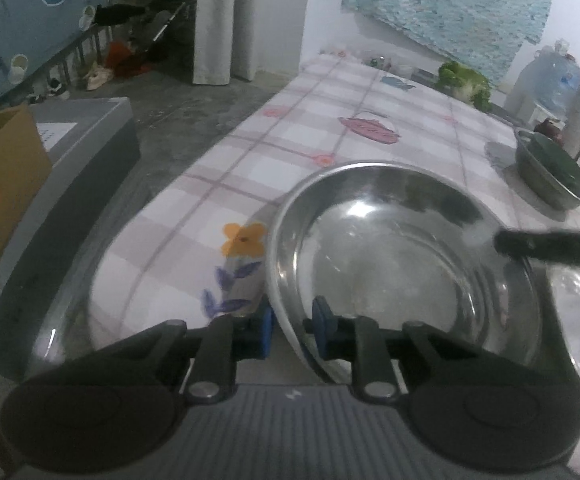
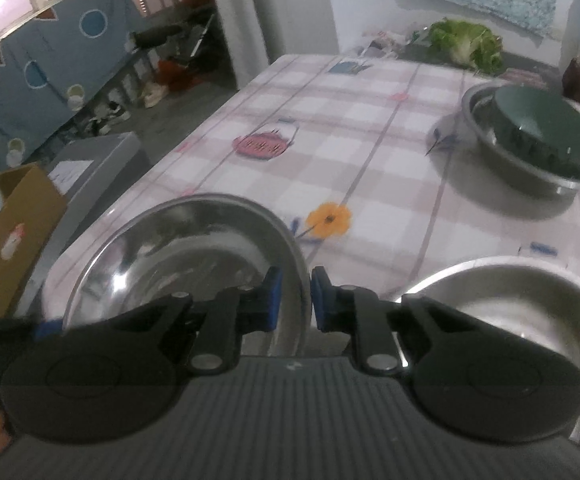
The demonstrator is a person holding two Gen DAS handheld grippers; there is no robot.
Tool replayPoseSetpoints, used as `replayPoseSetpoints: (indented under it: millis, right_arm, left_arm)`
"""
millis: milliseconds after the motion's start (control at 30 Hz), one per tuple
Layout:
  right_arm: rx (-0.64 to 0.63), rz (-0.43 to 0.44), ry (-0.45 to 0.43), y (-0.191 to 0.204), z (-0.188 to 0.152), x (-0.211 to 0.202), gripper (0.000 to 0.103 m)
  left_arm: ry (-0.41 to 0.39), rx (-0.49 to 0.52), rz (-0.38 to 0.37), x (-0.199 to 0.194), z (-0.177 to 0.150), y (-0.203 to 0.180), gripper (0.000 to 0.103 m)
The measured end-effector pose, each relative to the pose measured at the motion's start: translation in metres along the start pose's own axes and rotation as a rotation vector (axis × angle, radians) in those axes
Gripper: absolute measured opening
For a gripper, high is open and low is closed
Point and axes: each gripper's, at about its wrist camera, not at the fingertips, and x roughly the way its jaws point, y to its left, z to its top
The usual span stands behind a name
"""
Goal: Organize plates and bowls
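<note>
Left wrist view: the rim of a steel bowl (image 1: 401, 264) is pinched between the blue fingers (image 1: 266, 330) of the left gripper (image 1: 293, 330), one finger outside the wall and one inside. The far right rim of the same bowl is met by a dark finger of the other gripper. In the right wrist view, the right gripper (image 2: 294, 300) is seen with its fingers (image 2: 272, 300) closed on the right rim of the steel bowl (image 2: 178, 256). A second steel bowl (image 2: 505, 308) sits just beside it to the right, near the counter's (image 2: 369, 128) front edge. Farther back right, a third bowl (image 2: 529, 176) holding a dark green lid (image 2: 545, 132) is set well apart. Bare checked cloth is left between them, and the counter's left edge drops to the floor.
</note>
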Motion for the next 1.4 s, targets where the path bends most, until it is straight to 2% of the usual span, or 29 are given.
replayPoseSetpoints:
  millis: [267,500,667,733,1033,1400]
  right_arm:
    - [0.072,0.114,0.025,0.005,-0.032,-0.025,0.014]
    - [0.120,0.157,0.030,0.000,-0.052,-0.047,0.013]
    - [0.205,0.199,0.043,-0.013,-0.060,-0.048,0.013]
    - [0.220,0.204,0.042,-0.015,-0.060,-0.046,0.013]
    - [0.244,0.206,0.049,-0.013,-0.060,-0.035,0.014]
    - [0.252,0.184,0.040,-0.018,-0.061,-0.040,0.014]
  left_arm:
    - [0.008,-0.056,0.016,-0.012,-0.004,0.025,0.021]
    - [0.031,-0.033,-0.014,-0.021,-0.014,0.026,0.021]
    - [0.053,-0.002,-0.021,-0.019,-0.013,0.022,0.024]
    - [0.061,0.018,-0.015,-0.017,-0.012,0.019,0.027]
    - [0.062,0.021,0.004,-0.017,-0.011,0.016,0.027]
    - [0.070,0.027,-0.030,-0.022,-0.016,0.010,0.027]
